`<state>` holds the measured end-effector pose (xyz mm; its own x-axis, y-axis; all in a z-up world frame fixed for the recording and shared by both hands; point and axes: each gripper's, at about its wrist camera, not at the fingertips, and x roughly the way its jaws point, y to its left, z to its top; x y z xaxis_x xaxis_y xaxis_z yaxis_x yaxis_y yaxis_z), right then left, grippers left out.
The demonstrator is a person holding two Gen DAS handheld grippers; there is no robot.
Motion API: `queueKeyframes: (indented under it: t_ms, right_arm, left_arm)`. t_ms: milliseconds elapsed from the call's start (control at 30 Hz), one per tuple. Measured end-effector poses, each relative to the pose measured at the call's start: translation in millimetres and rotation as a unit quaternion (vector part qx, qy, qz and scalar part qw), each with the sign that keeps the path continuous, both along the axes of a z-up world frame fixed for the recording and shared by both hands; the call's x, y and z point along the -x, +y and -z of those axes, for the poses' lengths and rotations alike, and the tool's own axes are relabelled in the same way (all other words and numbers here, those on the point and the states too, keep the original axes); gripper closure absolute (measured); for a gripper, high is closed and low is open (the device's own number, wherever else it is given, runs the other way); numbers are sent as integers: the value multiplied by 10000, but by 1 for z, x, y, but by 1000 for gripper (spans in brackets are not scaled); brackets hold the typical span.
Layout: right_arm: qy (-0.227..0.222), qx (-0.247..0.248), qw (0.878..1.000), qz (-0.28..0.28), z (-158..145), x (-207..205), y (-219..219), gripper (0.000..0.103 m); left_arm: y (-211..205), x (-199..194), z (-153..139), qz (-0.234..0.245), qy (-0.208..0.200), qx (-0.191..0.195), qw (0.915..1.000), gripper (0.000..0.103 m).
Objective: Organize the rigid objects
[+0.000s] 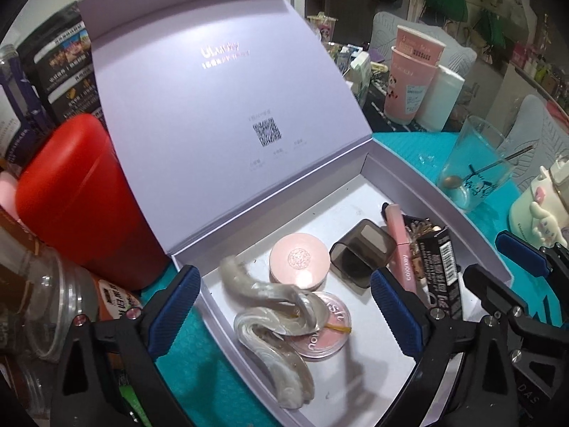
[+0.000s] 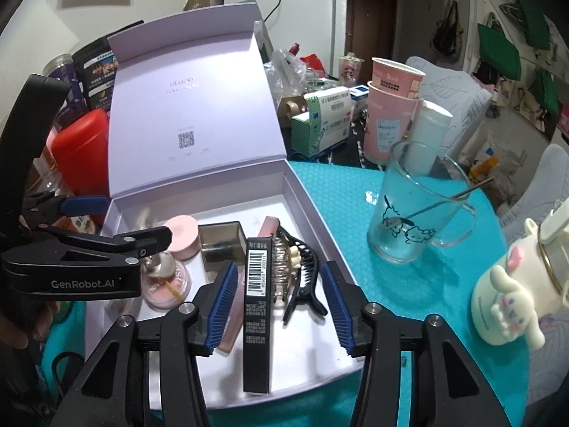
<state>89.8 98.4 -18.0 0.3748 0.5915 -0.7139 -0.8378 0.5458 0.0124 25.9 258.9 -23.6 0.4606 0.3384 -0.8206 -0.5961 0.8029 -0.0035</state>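
Note:
An open lilac box (image 1: 419, 192) (image 2: 313, 206) holds a pearly hair claw (image 1: 270, 306), a pink round compact (image 1: 298, 261) (image 2: 182, 236), a clear blush pot (image 1: 325, 331) (image 2: 167, 290), a smoky case (image 1: 362, 252) (image 2: 222, 245), a pink lip gloss (image 1: 402, 245), a black carton (image 1: 439, 267) (image 2: 256, 306) and a black claw clip (image 2: 306, 277). My left gripper (image 1: 284, 315) is open around the pearly claw, which looks blurred. My right gripper (image 2: 281, 306) is open above the black carton, holding nothing.
A red container (image 1: 78, 199) (image 2: 80, 146) stands left of the box. A glass cup with a spoon (image 1: 476, 167) (image 2: 416, 203), pink paper cups (image 1: 412, 78) (image 2: 389, 106) and a white plush-style figure (image 2: 515, 284) stand on the teal mat (image 2: 391, 277) to the right.

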Motion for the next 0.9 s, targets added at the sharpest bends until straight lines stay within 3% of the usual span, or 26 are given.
queueKeyframes:
  t_ms: [233, 900]
  right_arm:
    - [-58, -210, 9997, 101, -21, 5, -12, 30]
    - [-347, -750, 9964, 194, -82, 51, -69, 24]
  left_arm:
    - [-9, 18, -27, -53, -199, -147, 9997, 5]
    - [-57, 74, -95, 68, -832, -500, 9953, 5]
